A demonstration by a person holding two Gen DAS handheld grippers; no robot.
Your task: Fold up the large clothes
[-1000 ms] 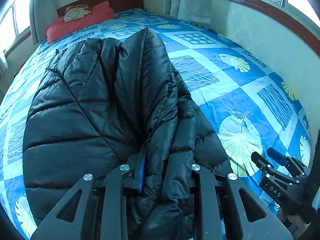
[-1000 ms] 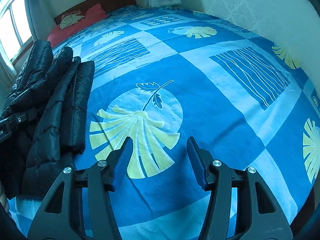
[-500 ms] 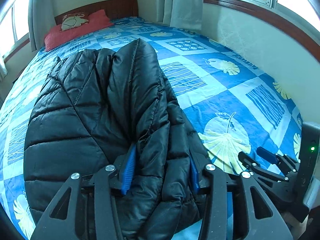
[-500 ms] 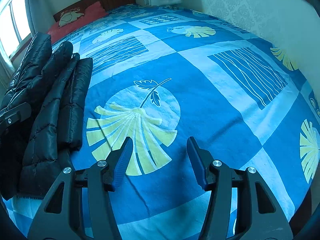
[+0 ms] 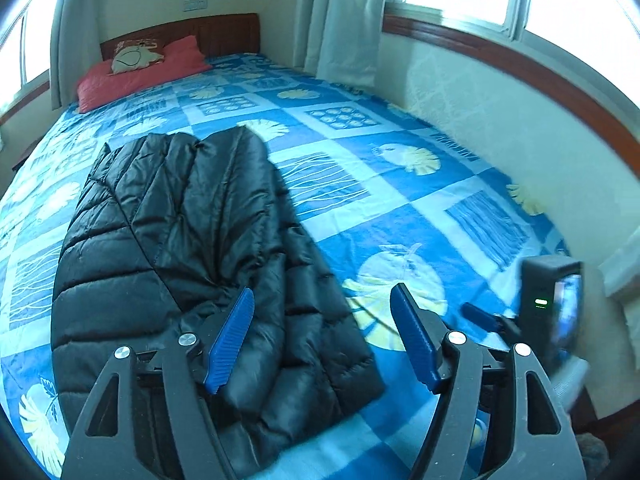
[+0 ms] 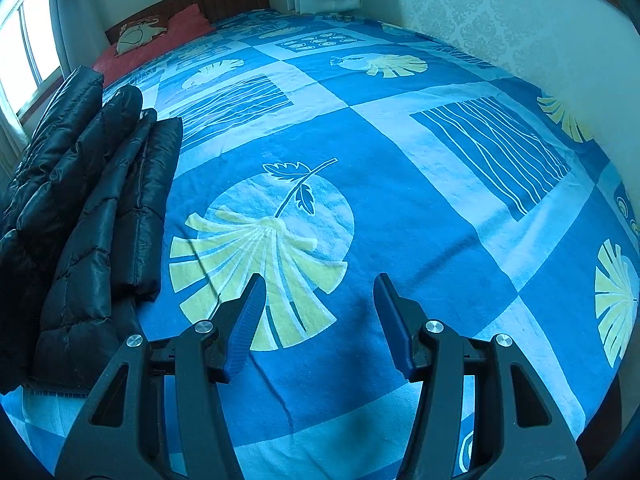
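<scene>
A black quilted puffer jacket (image 5: 192,248) lies folded lengthwise on the blue patterned bed (image 5: 400,208). My left gripper (image 5: 322,340) is open and empty, raised above the jacket's near right hem. The jacket also shows at the left edge of the right wrist view (image 6: 92,216), lying flat. My right gripper (image 6: 318,320) is open and empty, hovering over the bedspread (image 6: 400,200) to the right of the jacket. The right gripper also shows in the left wrist view (image 5: 492,324), low at the right.
A red pillow (image 5: 140,74) and a wooden headboard (image 5: 224,32) are at the far end of the bed. A wall (image 5: 520,128) with a window and a curtain (image 5: 344,24) runs along the bed's right side. Bare bedspread lies right of the jacket.
My left gripper opened, let go of the jacket fold and pulled up and back. The raised fold dropped flat onto the bed. The right gripper stayed open and barely moved.
</scene>
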